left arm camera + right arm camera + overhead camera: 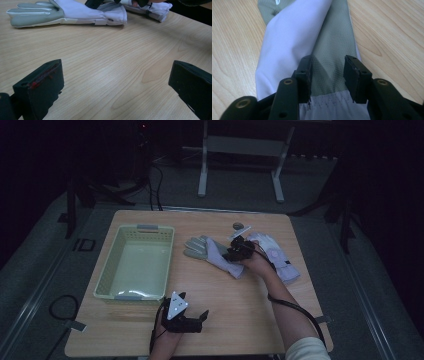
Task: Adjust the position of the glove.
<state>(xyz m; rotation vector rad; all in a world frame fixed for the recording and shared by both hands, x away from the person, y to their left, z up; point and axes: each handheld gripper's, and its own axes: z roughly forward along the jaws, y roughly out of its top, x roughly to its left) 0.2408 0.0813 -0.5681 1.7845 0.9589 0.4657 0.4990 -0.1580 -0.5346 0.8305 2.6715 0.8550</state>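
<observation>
Wooden table [240, 320] seen from above, with the pale green perforated plastic basket [135, 262] as landmark. Just to the right of the basket, and apart from it, lies a grey-and-white fabric work glove [212, 252], flat on the wood, fingers pointing toward the basket and cuff away from it. A second white fabric glove [277, 257] lies farther from the basket, beyond the first and close beside it. A small grey round object [238, 225] rests near the far edge, too small to identify.

The right gripper [327, 75] stands over the cuff end of the first glove, on the side away from the basket. Its two black jaws are part-way apart and straddle a raised fold of the grey textured fabric; whether the pads already press on the cloth cannot be told.

The left gripper [197, 317] rests low over bare wood just in front of the basket's near right corner. Its jaws stand wide apart with nothing between them; in the left gripper view the first glove [67, 12] lies well beyond them.
</observation>
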